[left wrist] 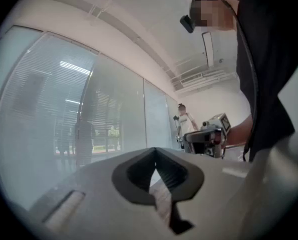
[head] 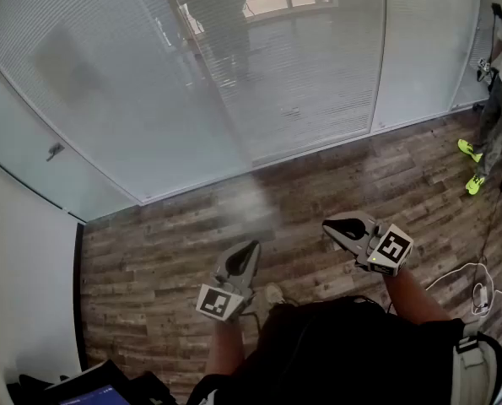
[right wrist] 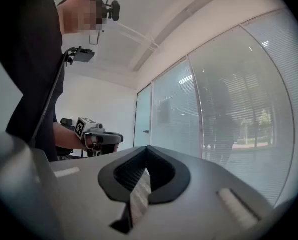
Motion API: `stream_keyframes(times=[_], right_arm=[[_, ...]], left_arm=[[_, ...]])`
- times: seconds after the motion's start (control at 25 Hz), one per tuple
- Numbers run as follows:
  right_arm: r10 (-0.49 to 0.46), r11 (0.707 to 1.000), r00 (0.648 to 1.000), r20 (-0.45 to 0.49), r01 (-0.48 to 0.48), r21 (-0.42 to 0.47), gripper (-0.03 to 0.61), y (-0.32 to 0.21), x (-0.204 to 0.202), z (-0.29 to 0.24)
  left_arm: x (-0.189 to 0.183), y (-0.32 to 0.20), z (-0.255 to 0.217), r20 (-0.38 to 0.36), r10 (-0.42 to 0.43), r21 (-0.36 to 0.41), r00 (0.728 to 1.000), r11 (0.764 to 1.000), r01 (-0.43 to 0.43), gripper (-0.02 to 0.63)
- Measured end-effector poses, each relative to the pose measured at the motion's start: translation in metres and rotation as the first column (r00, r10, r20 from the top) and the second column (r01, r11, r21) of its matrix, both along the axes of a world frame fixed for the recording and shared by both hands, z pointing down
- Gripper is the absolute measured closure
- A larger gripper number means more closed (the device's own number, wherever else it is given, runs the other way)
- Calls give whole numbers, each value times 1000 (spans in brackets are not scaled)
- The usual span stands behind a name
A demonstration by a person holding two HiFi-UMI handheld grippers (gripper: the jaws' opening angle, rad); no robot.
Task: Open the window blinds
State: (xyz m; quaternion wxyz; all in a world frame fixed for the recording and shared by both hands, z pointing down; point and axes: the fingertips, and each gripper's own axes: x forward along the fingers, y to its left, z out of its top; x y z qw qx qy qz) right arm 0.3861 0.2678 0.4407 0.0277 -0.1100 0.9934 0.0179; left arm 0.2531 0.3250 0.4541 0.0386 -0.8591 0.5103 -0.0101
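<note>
We stand well back from the window blinds [head: 318, 83], which hang lowered behind the glass ahead. Left gripper [head: 249, 250] and right gripper [head: 333, 226] are both clenched on nothing, touching nothing. By our reckoning, the whole job remains.

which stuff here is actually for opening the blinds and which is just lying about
For the job:
blinds
left gripper, shut, empty
right gripper, shut, empty

Lying about:
white cable on the floor
screen at bottom left
bystander in yellow shoes
</note>
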Motion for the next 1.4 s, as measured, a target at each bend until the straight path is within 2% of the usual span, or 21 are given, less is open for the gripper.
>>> stream_keyframes(times=[0.36,0.56,1.0,1.4], right_arm=[[-3,1000,1000,-2,3,-13,574,-3,6,8],[-7,998,997,72,12,-60,574,-5,3,-1],[-50,997,998,32,52,-54,574,1,1,8],[-43,998,999,32,45,-52,574,-6,-20,6]], left_arm=[[8,-4,-7,-7,10,-5,1000,1000,-10,609],[6,-6,-14,-4,22,4,1000,1000,-22,609],[13,-11,-13,5,57,-3,998,998,-57,609],[-9,-7,-13,10,36,-8,999,999,-36,609]])
